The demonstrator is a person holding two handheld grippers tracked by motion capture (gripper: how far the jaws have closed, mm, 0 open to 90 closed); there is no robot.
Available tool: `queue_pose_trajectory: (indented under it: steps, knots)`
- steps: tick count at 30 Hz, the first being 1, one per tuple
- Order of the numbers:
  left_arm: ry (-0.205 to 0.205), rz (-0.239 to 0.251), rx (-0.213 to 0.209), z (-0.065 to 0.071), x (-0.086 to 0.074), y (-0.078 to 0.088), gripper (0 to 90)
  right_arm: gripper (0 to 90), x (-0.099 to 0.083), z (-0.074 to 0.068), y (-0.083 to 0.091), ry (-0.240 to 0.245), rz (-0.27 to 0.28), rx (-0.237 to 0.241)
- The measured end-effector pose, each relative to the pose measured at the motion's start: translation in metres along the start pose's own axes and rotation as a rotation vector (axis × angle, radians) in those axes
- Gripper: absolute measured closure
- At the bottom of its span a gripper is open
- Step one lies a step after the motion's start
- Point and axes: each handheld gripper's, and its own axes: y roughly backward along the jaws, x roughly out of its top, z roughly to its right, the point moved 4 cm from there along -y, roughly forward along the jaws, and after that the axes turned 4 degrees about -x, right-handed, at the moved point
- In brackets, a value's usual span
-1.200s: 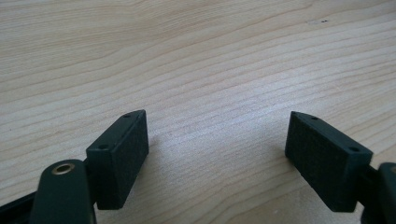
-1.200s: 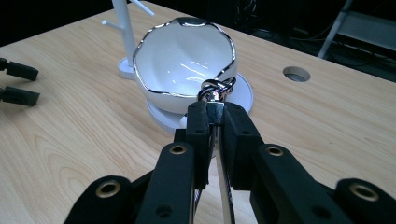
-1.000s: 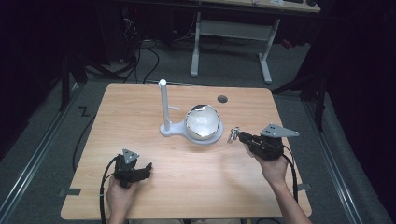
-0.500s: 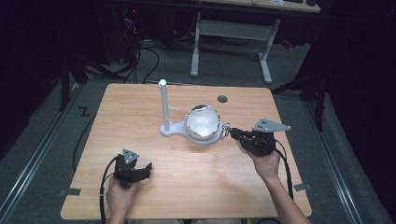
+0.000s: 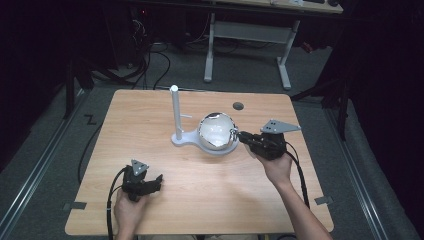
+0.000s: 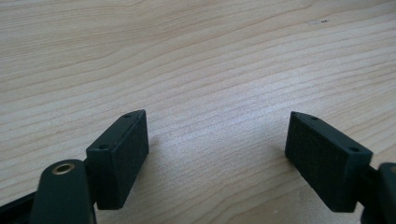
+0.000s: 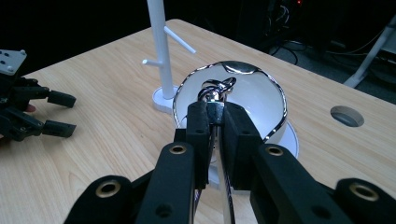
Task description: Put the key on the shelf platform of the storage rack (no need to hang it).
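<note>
left tool [image 5: 156,181] rests low on the near desk [image 5: 150,115], jaws wide apart, holding nothing. right tool [image 7: 215,114] is clamped on a small metal ring piece [image 7: 215,91], held at the rim of the shiny bowl [image 5: 216,131] on the white stand [image 5: 176,115]. judged: item gripped, not yet hung or placed; pegs bare.
</note>
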Motion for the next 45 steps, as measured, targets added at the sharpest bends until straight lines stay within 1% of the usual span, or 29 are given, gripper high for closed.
queue_pose_trajectory:
  steps: [3, 12, 16, 21, 24, 28, 32, 36, 39, 43, 45]
  knots:
    - [0.000, 0.001, -0.001, 0.000, 0.000, 0.000, 21.7, 82.2, 0.002, 0.002, -0.007, -0.005, -0.009, -0.003]
    - [-0.004, 0.001, -0.003, 0.001, 0.000, 0.000, 21.7, 82.2, 0.003, 0.005, -0.021, -0.029, -0.028, -0.003]
    - [-0.004, 0.001, -0.003, 0.001, 0.000, 0.000, 21.7, 82.2, 0.008, 0.006, -0.027, -0.016, -0.035, -0.005]
    - [-0.004, 0.001, -0.003, 0.001, 0.000, 0.000, 21.7, 82.2, 0.014, 0.005, -0.034, -0.016, -0.039, -0.002]
    - [-0.004, 0.001, -0.003, 0.001, 0.000, 0.000, 21.7, 82.2, 0.015, 0.005, -0.040, -0.012, -0.050, -0.002]
    - [-0.004, 0.000, -0.003, 0.001, 0.000, 0.000, 21.7, 82.1, 0.017, 0.005, -0.046, -0.013, -0.058, -0.002]
    - [-0.004, 0.001, -0.004, 0.001, 0.000, 0.000, 21.7, 82.1, 0.018, 0.006, -0.051, -0.026, -0.064, 0.002]
    - [-0.003, 0.001, -0.005, 0.001, 0.000, 0.000, 21.8, 82.1, 0.018, 0.010, -0.057, -0.025, -0.089, -0.009]
    - [-0.002, 0.001, -0.005, 0.001, 0.000, 0.000, 21.8, 82.1, 0.019, 0.012, -0.061, -0.021, -0.098, -0.019]
    - [-0.002, 0.001, -0.006, 0.001, 0.000, 0.000, 21.8, 82.1, 0.018, 0.015, -0.066, -0.034, -0.110, -0.031]
    - [-0.002, 0.001, -0.006, 0.001, 0.000, 0.000, 21.8, 82.1, 0.018, 0.016, -0.068, -0.033, -0.124, -0.039]
